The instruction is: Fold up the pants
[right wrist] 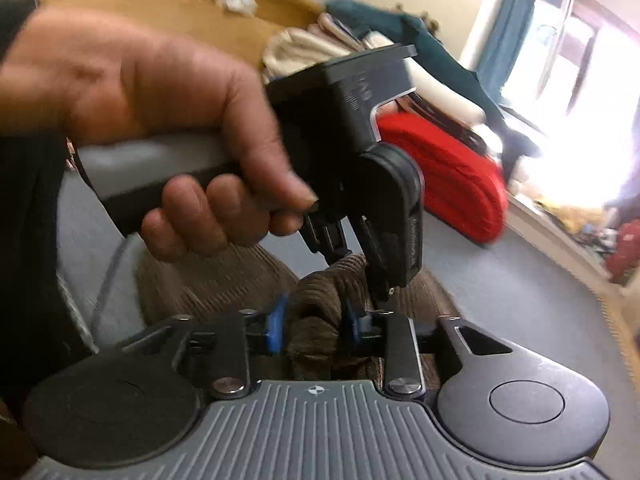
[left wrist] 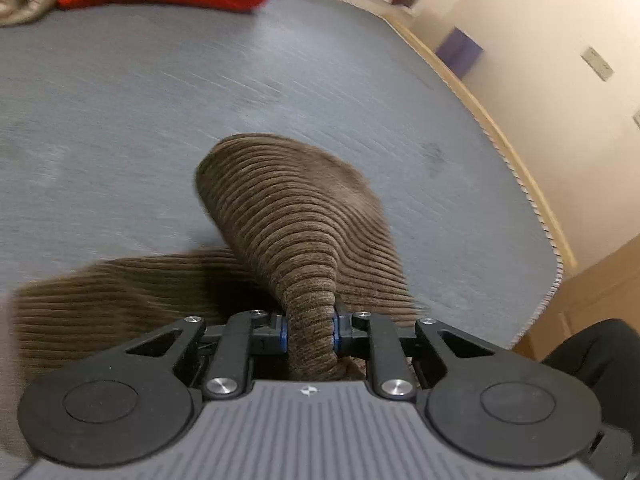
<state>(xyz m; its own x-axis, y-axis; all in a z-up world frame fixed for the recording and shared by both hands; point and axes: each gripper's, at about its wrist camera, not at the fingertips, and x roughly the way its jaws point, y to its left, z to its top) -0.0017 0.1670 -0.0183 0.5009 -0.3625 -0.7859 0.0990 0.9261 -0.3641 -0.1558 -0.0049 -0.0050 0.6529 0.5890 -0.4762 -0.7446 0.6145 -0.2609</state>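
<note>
Now pants [left wrist: 296, 216] bunched, pinched in left gripper [left wrist: 310, 330] and right gripper [right wrist: 312, 328]

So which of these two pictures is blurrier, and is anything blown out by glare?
Right wrist view: the hand is motion-smeared, and the bright window is blown out white. Left wrist view: sharper on the brown corduroy pants, with no glare and edges bent by the fisheye.

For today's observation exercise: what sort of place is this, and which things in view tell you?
Probably a bedroom. The pants lie on a wide grey mattress; folded blankets are stacked at its far end, and a curtain hangs by a bright window.
</note>
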